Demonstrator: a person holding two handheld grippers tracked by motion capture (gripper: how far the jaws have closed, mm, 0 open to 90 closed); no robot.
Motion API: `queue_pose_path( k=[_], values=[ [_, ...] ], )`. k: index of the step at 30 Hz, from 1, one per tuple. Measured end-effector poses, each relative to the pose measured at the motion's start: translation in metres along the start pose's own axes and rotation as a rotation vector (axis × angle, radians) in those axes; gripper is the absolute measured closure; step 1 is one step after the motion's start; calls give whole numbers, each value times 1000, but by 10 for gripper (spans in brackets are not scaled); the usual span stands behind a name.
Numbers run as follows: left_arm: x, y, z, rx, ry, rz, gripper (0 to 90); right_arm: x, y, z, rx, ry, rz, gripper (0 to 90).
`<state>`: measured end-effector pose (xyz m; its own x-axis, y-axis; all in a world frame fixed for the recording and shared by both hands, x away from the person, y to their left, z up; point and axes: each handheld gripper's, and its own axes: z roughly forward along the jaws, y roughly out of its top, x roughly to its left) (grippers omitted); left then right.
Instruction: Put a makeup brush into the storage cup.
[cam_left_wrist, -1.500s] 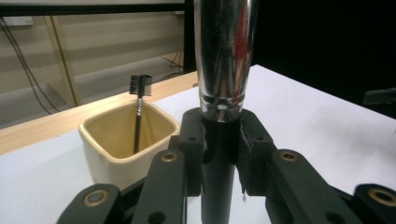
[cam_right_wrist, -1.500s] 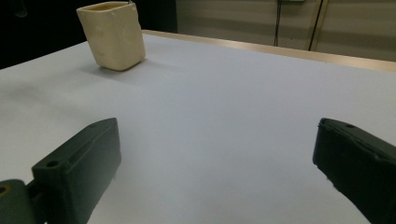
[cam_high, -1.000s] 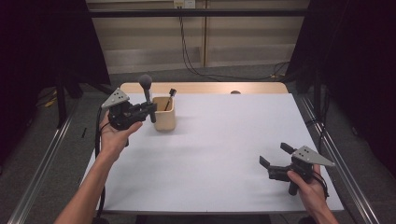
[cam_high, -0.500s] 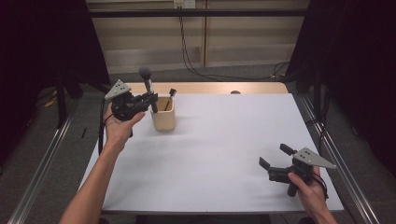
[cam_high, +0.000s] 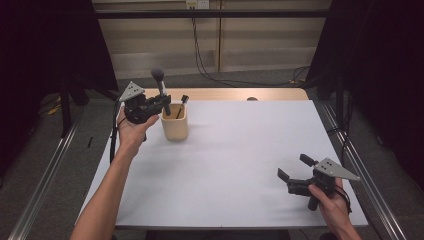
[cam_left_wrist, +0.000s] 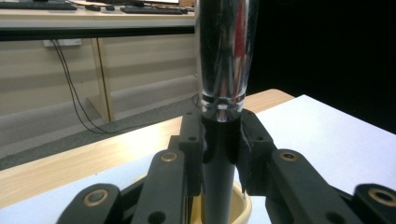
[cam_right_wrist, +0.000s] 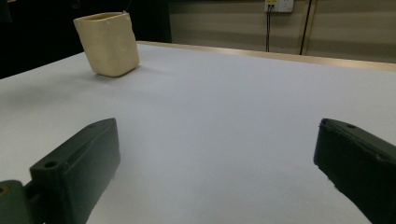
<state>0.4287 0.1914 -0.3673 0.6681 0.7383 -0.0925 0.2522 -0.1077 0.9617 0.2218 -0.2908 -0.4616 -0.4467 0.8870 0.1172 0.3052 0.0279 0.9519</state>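
Left tongs (cam_high: 164, 102) are clamped on the dark handle of a makeup brush (cam_high: 161, 90), holding it upright with its lower end right at the mouth of the cream cup (cam_high: 175, 127) near the tabletop's (cam_high: 240, 150) far left corner; another dark-tipped tool (cam_high: 181, 105) already leans inside. Right tongs (cam_high: 292, 172) sit wide open and empty, low at the near right. The danger, I'd say: the grip sits just under the glossy metal ferrule, so the brush could slip or tilt, catch the rim, and tip that light cup over.
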Motion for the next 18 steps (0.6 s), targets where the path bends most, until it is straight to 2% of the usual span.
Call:
queue_pose_path(
  k=[7,18],
  values=[
    [2,-6,10,10,6,4,747,0,0,0,-2,5,-2,1],
    [4,-13,15,29,4,0,746,0,0,1,-1,9,0,1]
  ],
)
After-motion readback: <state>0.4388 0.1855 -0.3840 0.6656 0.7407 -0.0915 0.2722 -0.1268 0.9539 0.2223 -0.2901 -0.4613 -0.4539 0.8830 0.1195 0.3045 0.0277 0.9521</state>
